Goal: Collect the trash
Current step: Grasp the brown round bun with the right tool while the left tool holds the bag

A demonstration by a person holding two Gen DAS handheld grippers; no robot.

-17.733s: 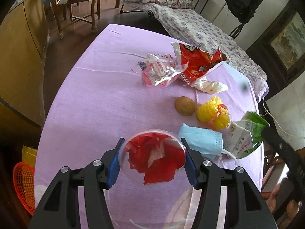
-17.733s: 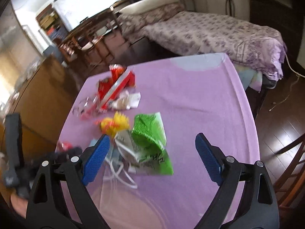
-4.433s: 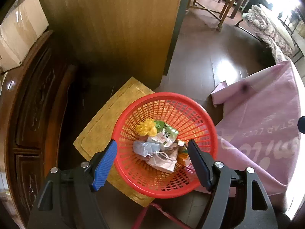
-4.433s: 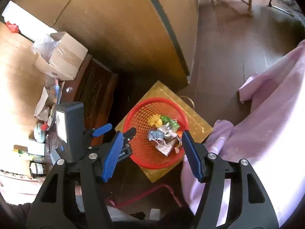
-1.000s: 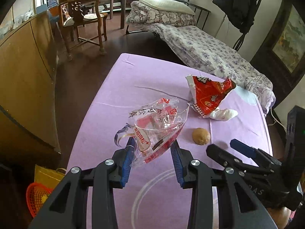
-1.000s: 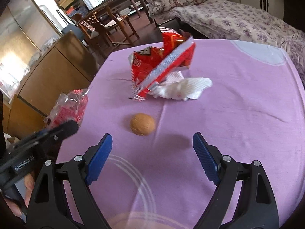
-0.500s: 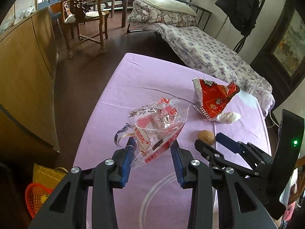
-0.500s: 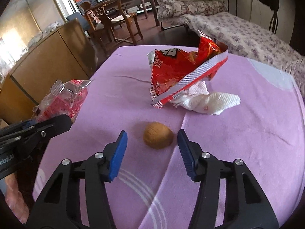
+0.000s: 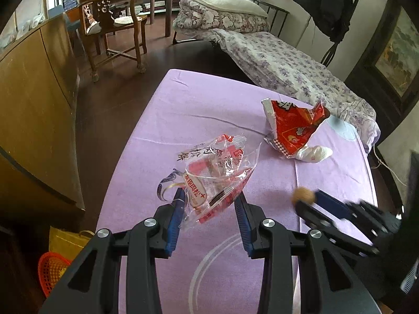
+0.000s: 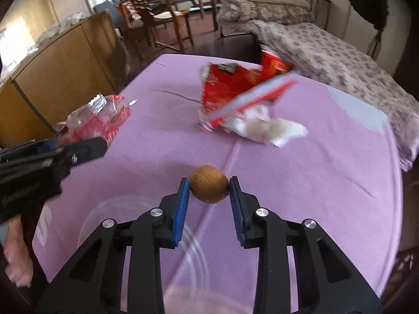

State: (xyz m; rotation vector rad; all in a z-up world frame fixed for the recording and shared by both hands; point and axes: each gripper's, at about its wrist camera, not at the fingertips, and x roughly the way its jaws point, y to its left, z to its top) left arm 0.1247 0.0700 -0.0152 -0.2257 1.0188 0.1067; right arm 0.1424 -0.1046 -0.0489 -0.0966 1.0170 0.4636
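My left gripper [image 9: 209,196] is shut on a clear plastic wrapper [image 9: 209,167] with red print, held above the purple tablecloth [image 9: 183,104]. In the right wrist view, that wrapper [image 10: 97,117] and the left gripper [image 10: 78,149] appear at the left. My right gripper [image 10: 208,183] has its jaws closing around a brown round nut [image 10: 208,188], and both blue pads touch its sides. From the left wrist view, the nut [image 9: 303,195] sits at the tip of the right gripper [image 9: 306,201]. A torn red snack bag [image 9: 293,128] and a crumpled white tissue [image 9: 314,154] lie farther back.
A red mesh basket [image 9: 51,269] stands on the floor off the table's near left corner, beside a wooden cabinet [image 9: 34,110]. A bed [image 9: 288,70] and wooden chairs [image 9: 115,26] stand beyond the table. A person's hand [image 10: 15,256] holds the left gripper's handle.
The right gripper's jaws have narrowed from wide apart to touching the nut, and it has shifted closer over it. The left gripper and its wrapper stay still.
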